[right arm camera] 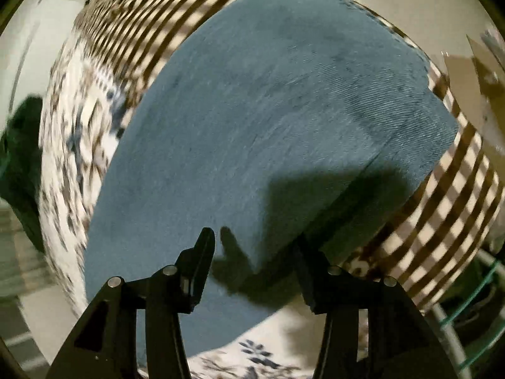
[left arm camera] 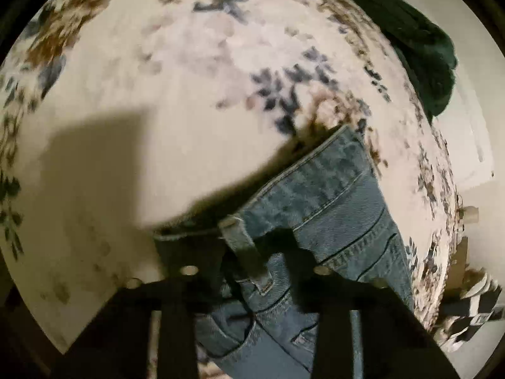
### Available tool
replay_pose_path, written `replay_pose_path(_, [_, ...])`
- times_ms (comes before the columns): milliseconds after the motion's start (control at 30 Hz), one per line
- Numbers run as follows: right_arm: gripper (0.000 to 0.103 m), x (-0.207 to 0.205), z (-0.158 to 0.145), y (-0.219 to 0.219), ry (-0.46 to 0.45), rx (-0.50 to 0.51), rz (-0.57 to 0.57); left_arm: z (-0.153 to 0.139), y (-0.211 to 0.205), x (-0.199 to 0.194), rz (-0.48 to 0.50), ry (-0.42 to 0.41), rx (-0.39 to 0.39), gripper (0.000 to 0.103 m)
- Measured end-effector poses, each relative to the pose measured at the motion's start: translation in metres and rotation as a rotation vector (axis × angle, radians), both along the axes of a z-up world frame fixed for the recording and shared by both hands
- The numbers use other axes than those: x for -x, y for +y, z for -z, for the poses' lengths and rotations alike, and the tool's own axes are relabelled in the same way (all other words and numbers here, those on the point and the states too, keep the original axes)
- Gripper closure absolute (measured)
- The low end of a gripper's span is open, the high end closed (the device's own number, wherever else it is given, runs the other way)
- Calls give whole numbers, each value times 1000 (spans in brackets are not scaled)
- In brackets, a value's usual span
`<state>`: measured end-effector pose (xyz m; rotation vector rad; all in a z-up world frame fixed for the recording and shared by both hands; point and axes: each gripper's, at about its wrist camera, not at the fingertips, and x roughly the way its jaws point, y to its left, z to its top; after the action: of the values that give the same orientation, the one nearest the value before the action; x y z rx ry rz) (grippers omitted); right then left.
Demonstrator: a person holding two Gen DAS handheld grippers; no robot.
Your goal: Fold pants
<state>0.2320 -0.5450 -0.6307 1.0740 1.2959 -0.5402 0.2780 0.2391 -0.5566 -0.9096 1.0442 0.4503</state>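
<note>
Blue denim pants [right arm camera: 252, 120] lie on floral bedspread [left arm camera: 157, 79] | left gripper [left arm camera: 255, 252] pinches waistband near belt loop | right gripper [right arm camera: 255, 262] spread over leg panel, gripping nothing | advice: secure leg edge, then fold with both ends level.

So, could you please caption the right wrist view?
Open right gripper over blue jeans on a patterned bedspread.
</note>
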Motion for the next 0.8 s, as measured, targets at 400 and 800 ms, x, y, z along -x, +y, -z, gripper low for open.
replay_pose_path(400, [99, 24, -30, -25, -80, 84, 120, -45, 6, 21, 70, -75, -48, 91])
replay_pose_path(800, [99, 46, -29, -29, 5, 76, 9, -14, 14, 34, 115, 28, -55, 90])
